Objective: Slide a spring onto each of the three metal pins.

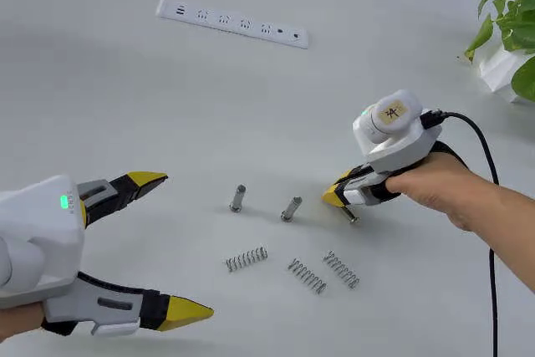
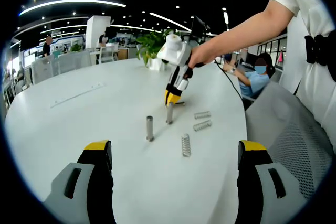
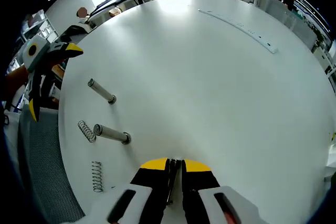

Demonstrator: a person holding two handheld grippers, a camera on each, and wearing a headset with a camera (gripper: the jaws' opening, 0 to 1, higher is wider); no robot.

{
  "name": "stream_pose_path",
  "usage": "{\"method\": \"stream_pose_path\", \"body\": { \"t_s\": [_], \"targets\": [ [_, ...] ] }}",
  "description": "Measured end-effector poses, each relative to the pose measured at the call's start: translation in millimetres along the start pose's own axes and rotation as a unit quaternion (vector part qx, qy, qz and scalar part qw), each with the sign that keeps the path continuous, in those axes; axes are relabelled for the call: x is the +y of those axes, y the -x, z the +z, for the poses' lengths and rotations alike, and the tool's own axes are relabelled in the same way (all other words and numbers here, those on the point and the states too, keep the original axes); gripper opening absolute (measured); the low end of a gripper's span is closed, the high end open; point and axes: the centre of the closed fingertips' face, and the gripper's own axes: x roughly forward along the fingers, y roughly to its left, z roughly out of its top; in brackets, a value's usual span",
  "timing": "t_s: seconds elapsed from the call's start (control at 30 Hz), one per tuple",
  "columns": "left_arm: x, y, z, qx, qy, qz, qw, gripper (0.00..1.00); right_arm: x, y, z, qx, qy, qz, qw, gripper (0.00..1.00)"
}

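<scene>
One wide white tabletop [image 1: 100, 106] carries everything here. The left claw [image 1: 177, 245], white and black with yellow tips, sits at the lower left of the head view. Its jaws are spread wide and hold nothing, and a small green light [image 1: 63, 201] glows on its body. The right claw [image 1: 336, 197] is held in a hand [image 1: 435, 186] at the right, with a black cable [image 1: 489, 173] trailing from it. Its yellow-tipped jaws are closed almost together on a third pin [image 1: 349, 215], whose end pokes out beyond the tips, low over the tabletop. A leafy green plant [image 1: 510, 14] in a white pot stands at the far right edge. A long white power strip [image 1: 232, 22] lies near the far side; any writing on it is too small to read. Two metal pins [image 1: 237, 198] stand upright side by side in the middle, just left of the right claw. Three springs [image 1: 247, 259] lie loose in a row on the near side of the pins, apart from them. A tan sticker [image 1: 391, 111] on top of the right claw bears a dark handwritten mark that I cannot read.
</scene>
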Motion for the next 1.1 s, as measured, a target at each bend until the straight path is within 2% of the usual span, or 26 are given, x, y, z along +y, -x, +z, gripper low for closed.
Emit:
{"method": "stream_pose_path", "body": {
  "t_s": [0.23,0.57,1.1],
  "targets": [
    [-0.2,-0.4,-0.4,0.001,0.001,0.000,1.0000,0.99,-2.3,-0.5,-1.3,0.003,-0.003,-0.002,1.0000,0.06],
    [0.4,-0.9,1.3,-0.002,0.001,0.000,1.0000,0.99,2.9,-1.1,-3.2,0.007,0.002,0.001,1.0000,0.04],
    [-3.2,-1.2,3.4,-0.001,-0.002,-0.005,1.0000,0.99,8.0,15.9,-1.7,-0.020,0.007,-0.010,0.9997,0.04]
  ]
}}
